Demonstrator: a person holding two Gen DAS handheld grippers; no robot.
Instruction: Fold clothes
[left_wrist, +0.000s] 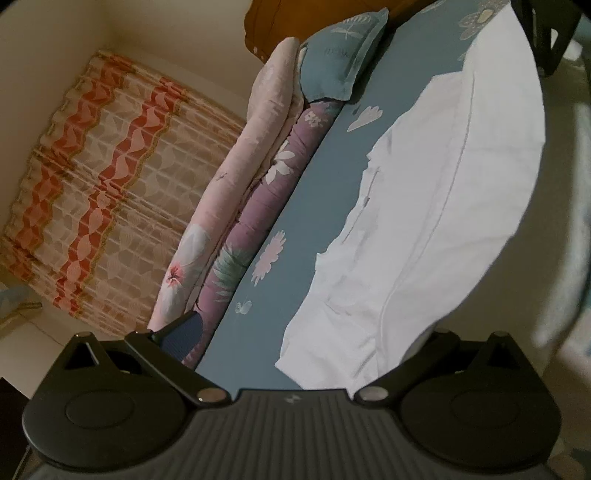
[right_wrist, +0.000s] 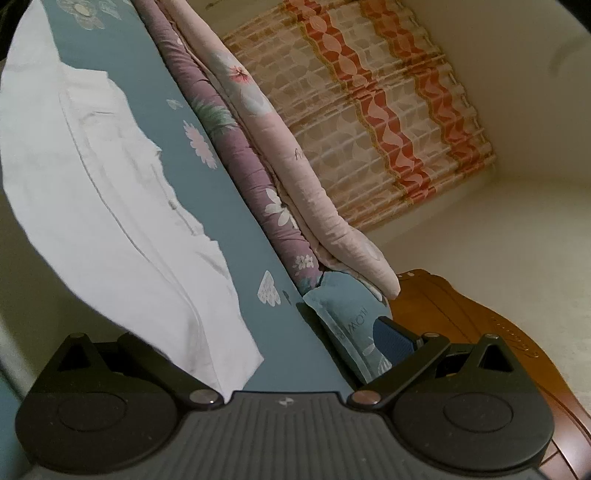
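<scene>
A white garment (left_wrist: 424, 203) lies spread on the blue flowered bed sheet (left_wrist: 314, 192), with a long seam running along it. My left gripper (left_wrist: 310, 328) is open wide at the garment's near edge. Its left pad (left_wrist: 186, 330) is in the air over the sheet's edge, and the cloth hides its right finger. In the right wrist view the same white garment (right_wrist: 110, 192) covers the left side of the sheet (right_wrist: 221, 206). My right gripper (right_wrist: 258, 336) is also open wide, its right pad (right_wrist: 395, 339) in front of the pillow and its left finger under the cloth's edge.
A rolled pink quilt (left_wrist: 236, 177) and a purple flowered one (left_wrist: 266, 206) line the far side of the bed. A blue pillow (left_wrist: 340, 62) sits by the wooden headboard (right_wrist: 461, 314). Behind hangs an orange patterned curtain (left_wrist: 92, 192). A dark shape (left_wrist: 550, 37) sits at the top right edge.
</scene>
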